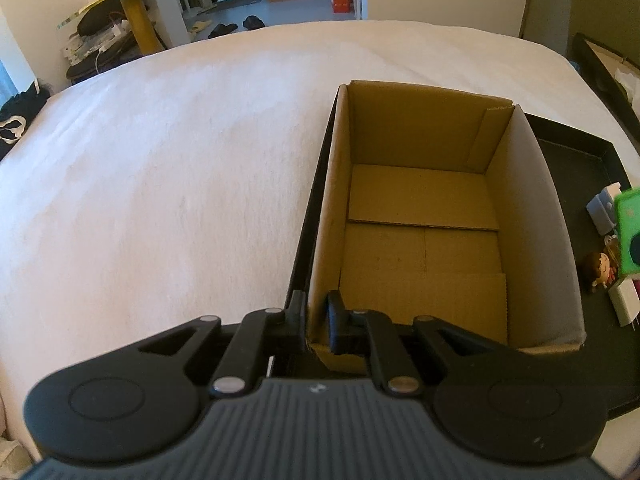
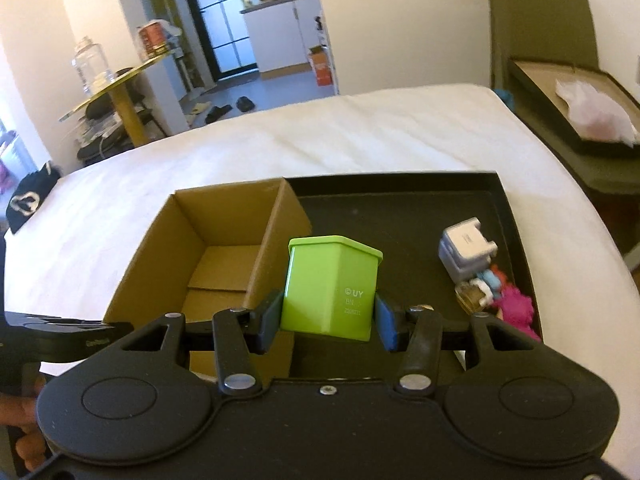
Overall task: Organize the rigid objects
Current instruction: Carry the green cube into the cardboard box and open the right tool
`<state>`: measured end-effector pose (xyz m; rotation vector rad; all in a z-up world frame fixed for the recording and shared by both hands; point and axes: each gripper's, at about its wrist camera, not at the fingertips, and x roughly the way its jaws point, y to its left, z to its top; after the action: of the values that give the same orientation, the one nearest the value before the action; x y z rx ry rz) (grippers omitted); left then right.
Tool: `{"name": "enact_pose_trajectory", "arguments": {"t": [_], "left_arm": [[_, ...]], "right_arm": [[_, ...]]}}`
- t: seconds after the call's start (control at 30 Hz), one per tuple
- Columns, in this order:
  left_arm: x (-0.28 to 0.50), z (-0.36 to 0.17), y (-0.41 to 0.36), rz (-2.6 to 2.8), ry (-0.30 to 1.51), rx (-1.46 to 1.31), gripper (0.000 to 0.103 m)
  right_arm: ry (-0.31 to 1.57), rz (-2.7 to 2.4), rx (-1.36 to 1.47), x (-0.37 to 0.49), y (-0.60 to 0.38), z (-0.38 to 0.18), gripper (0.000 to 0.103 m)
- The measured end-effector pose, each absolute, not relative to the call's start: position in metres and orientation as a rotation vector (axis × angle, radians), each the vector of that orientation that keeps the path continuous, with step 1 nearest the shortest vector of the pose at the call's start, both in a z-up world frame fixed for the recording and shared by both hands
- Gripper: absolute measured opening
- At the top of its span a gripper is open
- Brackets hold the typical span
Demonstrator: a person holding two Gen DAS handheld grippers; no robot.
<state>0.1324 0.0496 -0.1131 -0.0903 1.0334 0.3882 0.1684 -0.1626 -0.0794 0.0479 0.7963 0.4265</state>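
The inside of the cardboard box point(image 1: 424, 216) is laid open only in the left wrist view: a bare floor of overlapping flaps, with nothing in it. In that view the left gripper point(image 1: 316, 320) is seen pinched shut on the box's near wall at its left corner, one finger outside the wall and one inside. Little of the black tray point(image 1: 580, 168) is shown there, only a strip to the right of the box, where a small doll figure point(image 1: 599, 270) and a white plug point(image 1: 626, 304) are caught at the picture's edge.

The right wrist view gives what the first does not: the whole black tray point(image 2: 400, 200) lying on the white bed sheet point(image 2: 360, 132), with the box point(image 2: 224, 224) standing in its left part. A white and grey adapter point(image 2: 466, 248) and a pink toy point(image 2: 516, 312) are seen in the tray's right part, close together (a small amber-coloured piece beside them cannot be made out).

The green block point(image 2: 332, 288) is held in the right gripper point(image 2: 326, 326), clamped between the two blue pads at its lower sides, clear of the tray and just to the right of the box's right wall. It stands roughly upright, its rimmed end pointing away from the camera.

Counted: one box, one tray, one green block, two grippers, and at least four small things in the tray.
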Motion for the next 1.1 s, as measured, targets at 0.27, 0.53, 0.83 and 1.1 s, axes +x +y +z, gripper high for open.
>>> {"name": "enact_pose_trajectory", "arguments": {"t": [0.27,0.53,0.83,1.1], "left_arm": [[0.132,-0.117,0.059,0.371,1.039,-0.151,0.01],[0.132,-0.117,0.063,0.364,1.037,-0.172,0.01],[0.127,-0.115,0.067,0.338,1.01,-0.215,0.01],[0.126,-0.117,0.071,0.334,1.009,-0.234,0.01]], "right_arm": [[0.754,0.488,-0.051,0.174,-0.139,-0.07,0.048],[0.735,0.559,-0.147,0.173,-0.109,-0.066,0.048],[0.732,0.61,-0.248,0.173,-0.082,-0.073,0.048],[0.711,0.62,-0.341,0.172,-0.064,-0.077,0.056]]}}
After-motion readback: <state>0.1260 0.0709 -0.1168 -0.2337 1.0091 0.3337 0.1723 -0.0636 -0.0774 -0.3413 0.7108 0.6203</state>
